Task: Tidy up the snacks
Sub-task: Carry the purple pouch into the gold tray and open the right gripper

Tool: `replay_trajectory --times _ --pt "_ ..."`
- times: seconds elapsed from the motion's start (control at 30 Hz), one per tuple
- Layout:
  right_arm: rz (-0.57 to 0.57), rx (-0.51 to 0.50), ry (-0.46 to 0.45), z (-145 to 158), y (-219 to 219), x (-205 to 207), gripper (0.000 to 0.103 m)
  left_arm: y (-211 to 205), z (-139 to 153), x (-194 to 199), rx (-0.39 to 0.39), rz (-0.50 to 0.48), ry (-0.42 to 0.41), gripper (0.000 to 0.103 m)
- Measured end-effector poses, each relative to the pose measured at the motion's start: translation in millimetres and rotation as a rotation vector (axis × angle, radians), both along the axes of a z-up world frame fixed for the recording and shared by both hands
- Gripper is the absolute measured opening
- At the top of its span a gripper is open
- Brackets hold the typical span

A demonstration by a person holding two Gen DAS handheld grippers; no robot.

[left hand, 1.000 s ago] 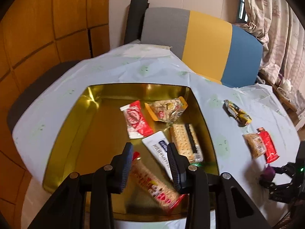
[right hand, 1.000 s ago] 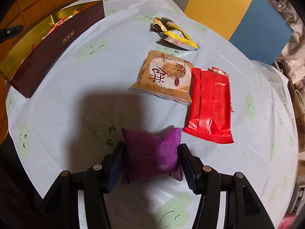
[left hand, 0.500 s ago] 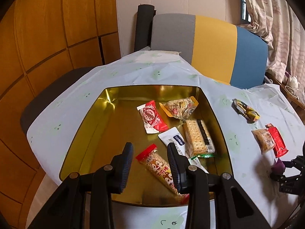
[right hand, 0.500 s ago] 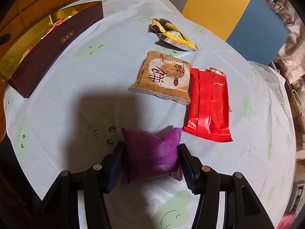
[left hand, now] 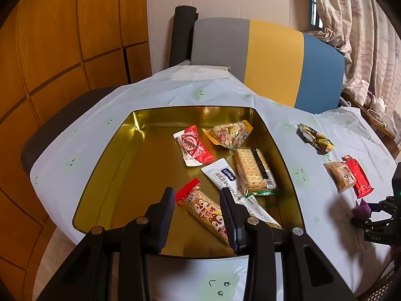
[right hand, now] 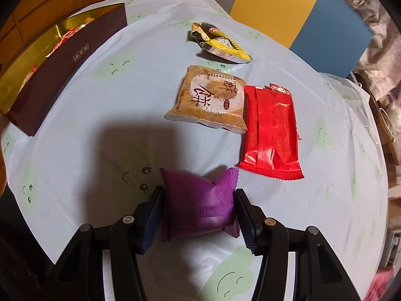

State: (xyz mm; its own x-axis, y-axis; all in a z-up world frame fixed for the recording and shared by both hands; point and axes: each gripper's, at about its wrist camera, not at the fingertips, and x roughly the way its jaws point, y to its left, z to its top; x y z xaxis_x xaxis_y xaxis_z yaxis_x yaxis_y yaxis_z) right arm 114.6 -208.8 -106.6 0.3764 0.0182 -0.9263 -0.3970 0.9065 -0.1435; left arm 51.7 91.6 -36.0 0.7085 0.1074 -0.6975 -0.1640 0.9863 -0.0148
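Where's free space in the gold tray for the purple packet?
The gold tray is bare across its left half, from the left wall to the red-white candy and the long rice bar. Its right half is crowded: cracker pack, white sachet, peanut bag.

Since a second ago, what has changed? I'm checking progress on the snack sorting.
The left gripper drew back from the gold tray, empty. The right gripper closed slightly on the purple packet, which is pinched. Tray snacks and the three loose packets stayed put.
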Motion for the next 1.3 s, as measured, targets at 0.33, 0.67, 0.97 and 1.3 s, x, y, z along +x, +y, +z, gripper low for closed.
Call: replay_trajectory --times 0.33,0.67,0.97,1.3 --pt "-0.124 0.024 -0.012 0 -3 0 0.053 2 -6 -1 -0.038 -0.050 0.007 0.037" --pt "-0.199 0.217 0.022 16 -3 -10 0.051 21 -13 -1 -0.076 -0.033 0.020 0.040" --pt "-0.189 0.267 0.012 25 17 -17 0.051 44 -4 -4 -0.074 0.007 -0.002 0.040" --pt "0.043 0.406 -0.075 83 111 -11 0.051 76 1 -9 -0.081 0.093 -0.020 0.040"
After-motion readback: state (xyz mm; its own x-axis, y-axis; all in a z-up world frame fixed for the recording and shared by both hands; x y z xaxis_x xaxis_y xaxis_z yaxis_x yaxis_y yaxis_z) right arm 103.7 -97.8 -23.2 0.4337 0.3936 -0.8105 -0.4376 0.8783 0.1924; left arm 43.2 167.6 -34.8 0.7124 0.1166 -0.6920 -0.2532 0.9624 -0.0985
